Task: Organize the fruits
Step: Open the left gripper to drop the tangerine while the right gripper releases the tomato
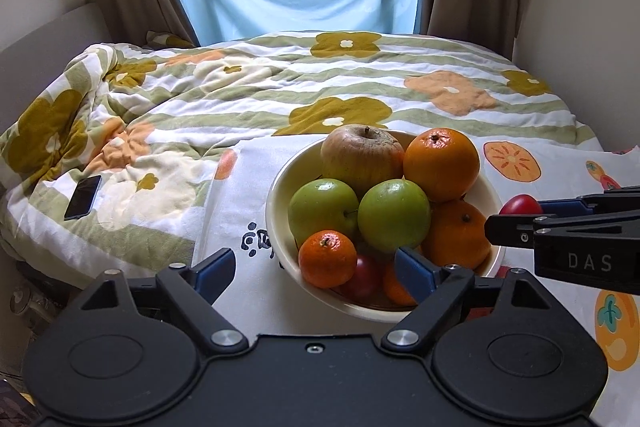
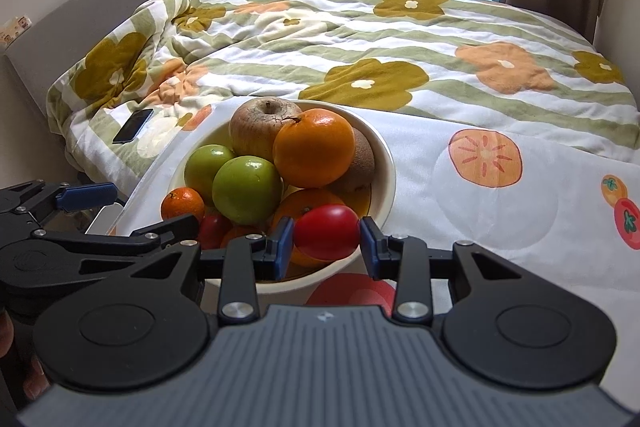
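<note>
Fruits sit heaped in a cream bowl (image 2: 384, 163) on a persimmon-print cloth (image 2: 500, 211) spread over the bed. The landmark is the bowl.

- The right gripper (image 2: 326, 241) has a small red fruit (image 2: 327, 231) between its blue pads; the left pad touches it, while a thin gap seems to show at the right pad. We judge the hold light, or just being made or let go. The fruit hangs over the bowl's near rim.
- The left gripper (image 1: 312, 269) is spread wide with nothing in it, at the bowl's near side; one finger reaches over the rim beside a small mandarin (image 1: 327, 258), the other stays outside the bowl.
- In the bowl: two green apples (image 1: 394, 215), a large orange (image 1: 441, 165) on top, a wrinkled brownish apple (image 1: 360, 159) at the far side, a brown kiwi-like fruit (image 2: 362, 163) behind the orange, and more oranges and a red fruit low down.
- A phone (image 1: 83, 197) lies on the quilt well to the bowl's left.

Risks, as we judge them:
- The red fruit is smooth and round, so a loose pinch could let it drop, strike the rim and roll off across the cloth.
- The heap is high; a nudge from either gripper could tip the large orange or a green apple out.
- The bowl rests on soft bedding, so downward pressure on the rim could tilt it.
- The two grippers work close together at the near rim and could collide.
</note>
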A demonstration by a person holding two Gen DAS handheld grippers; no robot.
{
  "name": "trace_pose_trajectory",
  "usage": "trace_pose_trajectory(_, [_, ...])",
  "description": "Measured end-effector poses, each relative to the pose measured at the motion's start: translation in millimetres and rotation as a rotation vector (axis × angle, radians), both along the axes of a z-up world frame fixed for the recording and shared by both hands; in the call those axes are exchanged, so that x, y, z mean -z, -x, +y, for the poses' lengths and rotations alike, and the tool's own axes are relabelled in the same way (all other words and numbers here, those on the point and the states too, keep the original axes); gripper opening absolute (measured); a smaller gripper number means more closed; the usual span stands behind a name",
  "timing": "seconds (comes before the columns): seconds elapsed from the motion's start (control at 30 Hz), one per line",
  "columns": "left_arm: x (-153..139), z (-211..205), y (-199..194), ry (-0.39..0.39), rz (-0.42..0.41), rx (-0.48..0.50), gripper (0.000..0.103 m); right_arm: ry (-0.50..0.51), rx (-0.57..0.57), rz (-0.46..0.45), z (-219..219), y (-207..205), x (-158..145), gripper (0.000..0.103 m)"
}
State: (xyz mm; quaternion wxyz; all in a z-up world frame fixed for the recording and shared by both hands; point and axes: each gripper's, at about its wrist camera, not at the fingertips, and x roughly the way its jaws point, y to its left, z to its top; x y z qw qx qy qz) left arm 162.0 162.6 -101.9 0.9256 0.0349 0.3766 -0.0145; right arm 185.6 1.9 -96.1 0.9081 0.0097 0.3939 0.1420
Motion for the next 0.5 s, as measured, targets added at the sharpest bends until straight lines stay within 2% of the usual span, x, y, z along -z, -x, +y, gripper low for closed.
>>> trace_pose_trajectory(0.5, [2,-4,4,-0.001,-0.001,0.015,0.090,0.057,-0.013,-0.062,-10,-34,15,0.052])
